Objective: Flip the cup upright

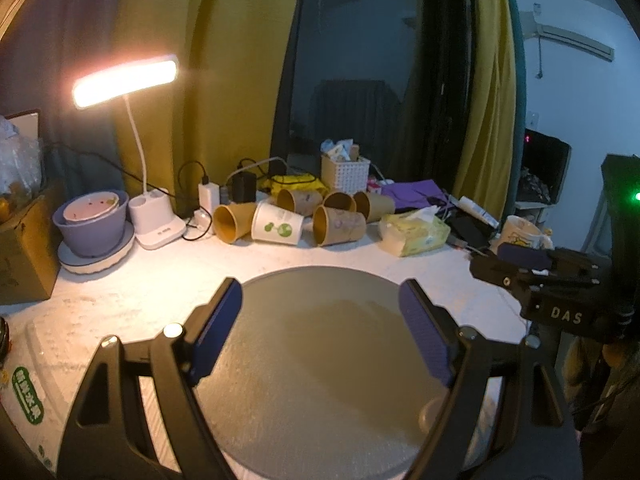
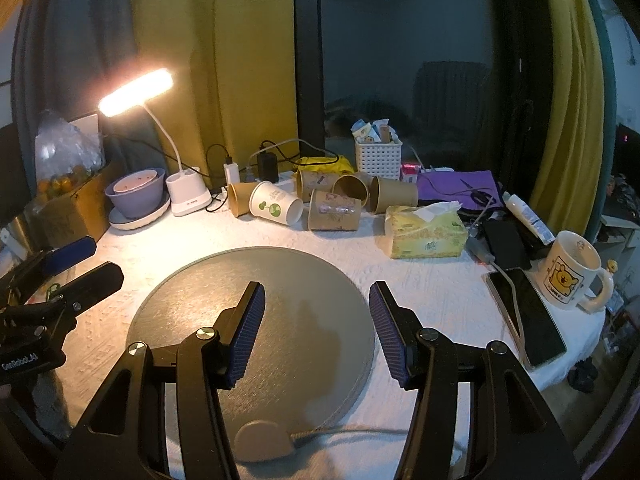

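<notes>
Several paper cups lie on their sides at the back of the table: a white cup with green print [image 1: 278, 224] [image 2: 276, 203] and brown cups [image 1: 339, 226] [image 2: 335, 211] around it. My left gripper [image 1: 320, 322] is open and empty above the round grey mat [image 1: 320, 380]. My right gripper [image 2: 316, 320] is open and empty above the same mat [image 2: 192, 312]. Each gripper shows in the other's view, the right one at the right edge [image 1: 528, 268], the left one at the left edge [image 2: 68, 268]. Both are well short of the cups.
A lit desk lamp [image 2: 138, 90] and a purple bowl on a plate [image 2: 138, 196] stand back left. A tissue pack [image 2: 428, 234], a white basket [image 2: 378, 158], a phone [image 2: 528, 316] and a mug [image 2: 572, 270] are on the right. A cable puck [image 2: 262, 440] lies on the mat's near edge.
</notes>
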The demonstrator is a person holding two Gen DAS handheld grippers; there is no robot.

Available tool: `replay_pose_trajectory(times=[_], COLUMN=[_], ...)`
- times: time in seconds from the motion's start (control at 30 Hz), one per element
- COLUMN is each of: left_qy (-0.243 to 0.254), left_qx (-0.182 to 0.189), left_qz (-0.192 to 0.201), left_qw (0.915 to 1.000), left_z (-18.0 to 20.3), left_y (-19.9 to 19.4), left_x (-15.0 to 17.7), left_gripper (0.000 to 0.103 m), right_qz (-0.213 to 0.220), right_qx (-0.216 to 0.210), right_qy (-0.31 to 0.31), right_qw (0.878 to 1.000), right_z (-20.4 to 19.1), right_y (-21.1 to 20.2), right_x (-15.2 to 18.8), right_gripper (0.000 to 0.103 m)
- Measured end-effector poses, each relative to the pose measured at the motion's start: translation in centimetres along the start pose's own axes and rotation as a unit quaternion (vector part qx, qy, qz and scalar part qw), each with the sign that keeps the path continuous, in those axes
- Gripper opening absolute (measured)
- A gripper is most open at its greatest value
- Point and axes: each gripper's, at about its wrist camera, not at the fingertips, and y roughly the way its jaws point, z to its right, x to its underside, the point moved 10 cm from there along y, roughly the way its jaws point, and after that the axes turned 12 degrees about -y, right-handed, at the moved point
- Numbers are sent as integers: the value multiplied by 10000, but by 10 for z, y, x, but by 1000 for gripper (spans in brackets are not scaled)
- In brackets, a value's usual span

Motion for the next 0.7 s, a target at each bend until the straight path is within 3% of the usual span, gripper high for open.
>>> replay_pose_trajectory(times=[0.7], left_qy=[-522], left_qx=[-197], left_qz=[-903], left_qw=[9944], left_z=[-12], left_y=[131], left_x=[-29], left_gripper=[82], right_qz=[-346], right_qx=[-258], right_qy=[-41], right_qw=[9991], right_z=[58], right_y=[114], right_x=[-46], right_gripper=[57])
